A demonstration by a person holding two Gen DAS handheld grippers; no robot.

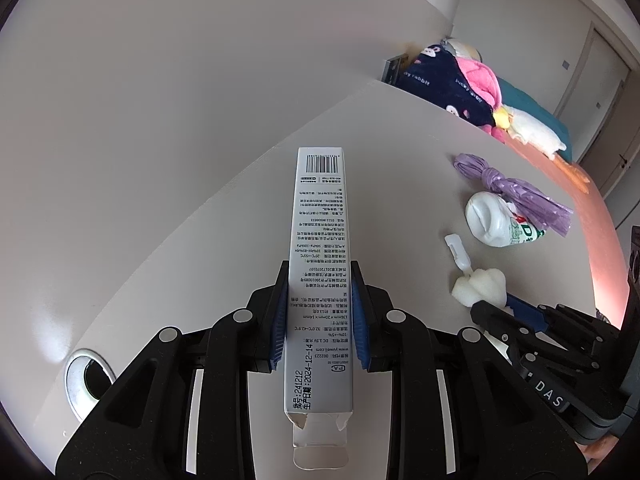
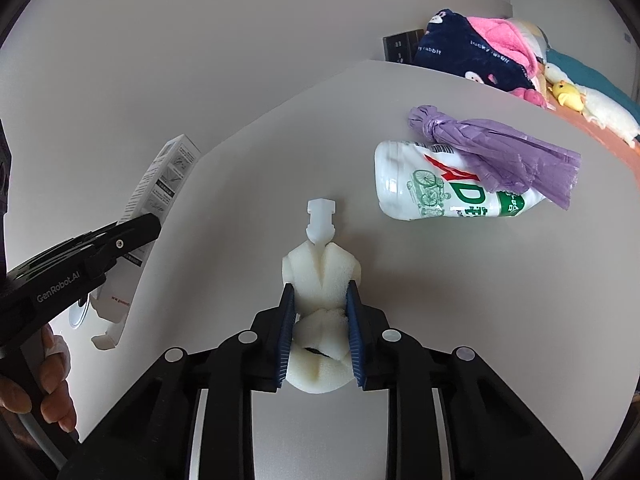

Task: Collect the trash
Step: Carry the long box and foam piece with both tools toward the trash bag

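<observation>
My left gripper [image 1: 320,280] is shut on a long white carton [image 1: 320,264] printed with a barcode and small text; its open flap hangs near the camera. In the right wrist view the same carton [image 2: 160,184] is held at the left by the left gripper [image 2: 148,220]. My right gripper [image 2: 320,292] is shut on a white foam sponge head [image 2: 320,276] with a white plastic stem [image 2: 320,220]; the foam is squeezed between the blue pads. A white bottle [image 2: 444,188] lies on its side on the table, with a knotted purple plastic bag [image 2: 500,148] over it.
The pale table [image 2: 248,184] runs to a curved far edge by the wall. A round cable hole [image 1: 86,380] sits at its left. Beyond the table lie a bed, dark and pink blankets [image 2: 480,52] and plush toys. A hand [image 2: 48,380] holds the left gripper.
</observation>
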